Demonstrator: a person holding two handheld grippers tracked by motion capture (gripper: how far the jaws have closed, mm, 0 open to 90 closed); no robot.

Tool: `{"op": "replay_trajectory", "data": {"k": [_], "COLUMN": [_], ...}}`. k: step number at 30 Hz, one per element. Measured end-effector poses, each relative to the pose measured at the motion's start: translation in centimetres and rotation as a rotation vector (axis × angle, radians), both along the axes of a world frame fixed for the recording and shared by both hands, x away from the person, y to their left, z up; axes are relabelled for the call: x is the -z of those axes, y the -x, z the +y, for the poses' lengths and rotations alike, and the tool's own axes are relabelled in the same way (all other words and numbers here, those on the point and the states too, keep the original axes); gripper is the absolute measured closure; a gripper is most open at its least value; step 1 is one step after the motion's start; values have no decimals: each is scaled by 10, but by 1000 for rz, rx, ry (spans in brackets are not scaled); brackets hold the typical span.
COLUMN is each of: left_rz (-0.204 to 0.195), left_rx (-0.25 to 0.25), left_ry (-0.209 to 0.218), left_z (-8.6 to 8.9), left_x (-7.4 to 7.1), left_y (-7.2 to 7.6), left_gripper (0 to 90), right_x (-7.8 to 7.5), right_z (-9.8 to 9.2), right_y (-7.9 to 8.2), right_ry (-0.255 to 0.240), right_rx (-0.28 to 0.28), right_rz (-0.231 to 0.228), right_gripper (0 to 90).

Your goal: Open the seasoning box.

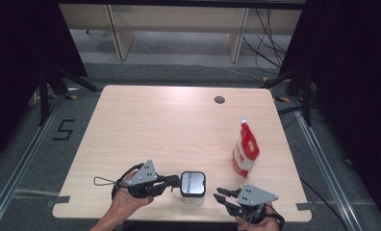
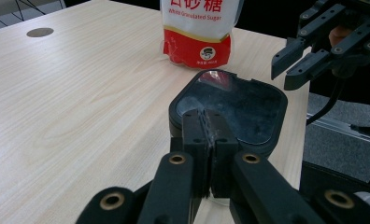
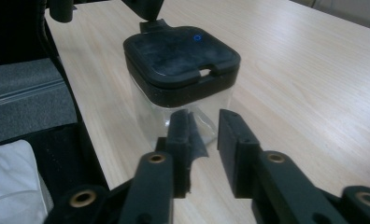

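Red-white sugar pouch (image 2: 198, 29), "White Granulated Sugar".

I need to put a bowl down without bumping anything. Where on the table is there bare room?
The far and left parts of the light wooden table are bare, from the round grommet hole to the left edge. The near edge is crowded: the clear square jar with a black lid, left gripper, right gripper. The red-and-white sugar pouch takes the right side.

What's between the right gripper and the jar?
Nothing: in the high view, bare table separates the open right gripper from the jar. The right gripper view shows the same gap before the jar.
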State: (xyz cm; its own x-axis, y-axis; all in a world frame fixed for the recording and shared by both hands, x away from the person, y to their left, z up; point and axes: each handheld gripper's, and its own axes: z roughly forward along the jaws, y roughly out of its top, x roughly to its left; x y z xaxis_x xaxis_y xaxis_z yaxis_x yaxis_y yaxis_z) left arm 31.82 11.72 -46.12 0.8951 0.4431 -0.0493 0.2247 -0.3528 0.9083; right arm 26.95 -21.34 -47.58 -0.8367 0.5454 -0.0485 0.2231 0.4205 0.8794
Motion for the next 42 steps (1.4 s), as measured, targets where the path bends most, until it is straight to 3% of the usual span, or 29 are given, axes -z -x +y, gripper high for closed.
{"op": "replay_trajectory", "data": {"k": [2,4,15,20,35,36,42], "left_rz": [6,17,16,19,18,37,26], "left_rx": [5,-11,-17,-15,-8,-21,-16], "left_ry": [2,17,16,40,34,45,44], "left_z": [0,0,1,1,2,2,2], "left_x": [0,1,2,3,3,4,4], "left_y": [0,1,2,2,1,2,1], "left_gripper": [877,876,876,876,878,878,878], "right_x": [0,0,1,0,0,0,-3], "right_z": [6,8,19,21,26,26,27], "right_y": [-2,-3,-6,-6,-8,-9,-8], "right_ry": [20,23,23,30,19,22,10], "right_rx": [-25,-32,-50,-58,-68,-70,-70], "right_rz": [-36,-40,-16,-24,-20,-22,-25], "right_gripper": [810,818,856,871,890,890,892]}}
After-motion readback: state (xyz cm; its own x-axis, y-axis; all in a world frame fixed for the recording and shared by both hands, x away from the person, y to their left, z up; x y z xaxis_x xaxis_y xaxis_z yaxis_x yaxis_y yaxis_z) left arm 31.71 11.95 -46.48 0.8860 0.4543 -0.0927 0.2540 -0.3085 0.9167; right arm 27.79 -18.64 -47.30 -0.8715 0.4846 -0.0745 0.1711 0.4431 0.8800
